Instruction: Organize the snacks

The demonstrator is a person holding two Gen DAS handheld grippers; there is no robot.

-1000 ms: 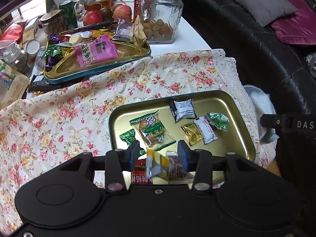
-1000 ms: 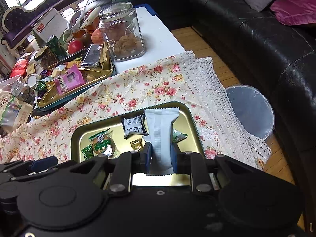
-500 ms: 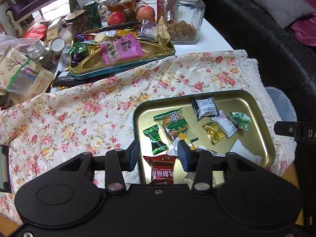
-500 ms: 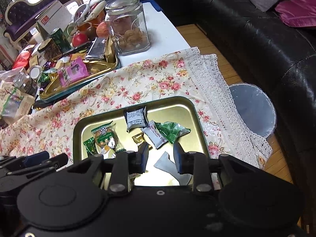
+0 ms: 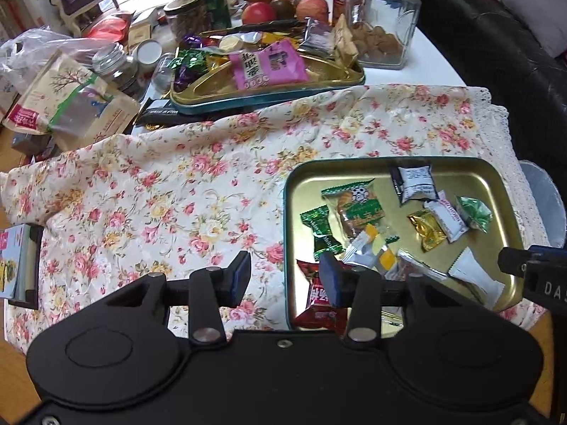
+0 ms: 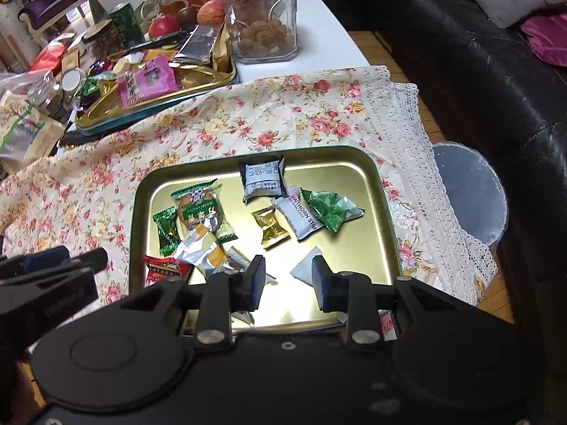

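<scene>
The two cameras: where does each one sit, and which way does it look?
Left wrist: on the left claw, looking steeply down at the floral cloth and gold tin's left edge; the right claw's tip shows.
Right wrist: on the right claw, above the same tin; the left claw shows.
Shared: tin, glass jar.

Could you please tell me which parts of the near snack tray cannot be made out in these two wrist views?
- Left wrist view: the gold tray's near rim and the red packet's lower half, hidden behind the left gripper.
- Right wrist view: the white packet's near end, hidden behind the right gripper.
- Print on the small wrappers: too small to read.
</scene>
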